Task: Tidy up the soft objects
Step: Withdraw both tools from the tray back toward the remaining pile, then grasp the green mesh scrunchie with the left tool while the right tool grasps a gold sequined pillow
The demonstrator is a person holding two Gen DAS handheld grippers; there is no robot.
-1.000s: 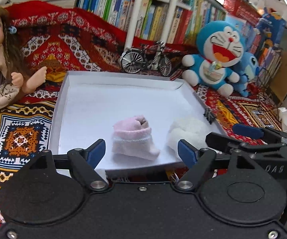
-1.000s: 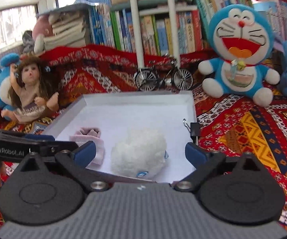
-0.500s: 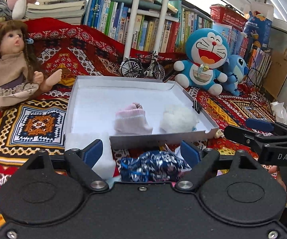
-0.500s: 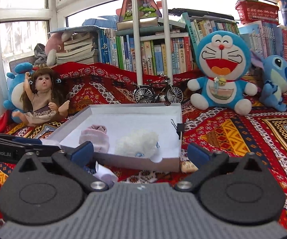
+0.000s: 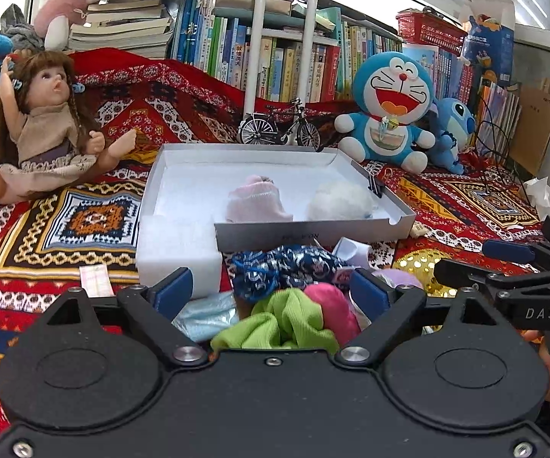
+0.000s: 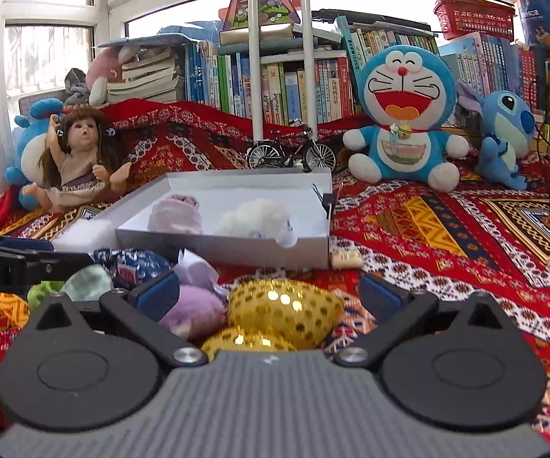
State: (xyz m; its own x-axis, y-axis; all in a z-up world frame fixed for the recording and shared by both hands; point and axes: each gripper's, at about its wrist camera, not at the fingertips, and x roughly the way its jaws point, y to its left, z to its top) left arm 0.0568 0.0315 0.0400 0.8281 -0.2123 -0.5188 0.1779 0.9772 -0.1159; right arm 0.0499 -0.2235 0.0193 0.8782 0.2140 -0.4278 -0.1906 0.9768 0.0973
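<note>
A white shallow box (image 5: 313,233) sits on the patterned cloth and holds a pink sock (image 5: 256,202) and a white fluffy ball (image 5: 338,202). In front of it lies a heap of soft things: a blue patterned pouch (image 5: 275,271), a green cloth (image 5: 286,324), a pink piece (image 5: 332,309). My left gripper (image 5: 269,290) hovers over that heap, jaws opening, pads touching nothing. My right gripper (image 6: 269,297) is open around a gold sequinned pouch (image 6: 282,305) without pressing it. A purple soft toy (image 6: 195,307) lies by its left finger. The box (image 6: 237,250) shows here too.
A white foam block (image 5: 176,252) leans at the box's near left corner. A doll (image 5: 46,129) sits left, a toy bicycle (image 5: 279,126) behind the box, a blue cat plush (image 5: 389,110) and a blue alien plush (image 5: 450,129) at right. Bookshelves line the back.
Both grippers have drawn back from over the box toward the near side. The heap of soft things has come into view between their fingers. The left jaws have spread wider.
</note>
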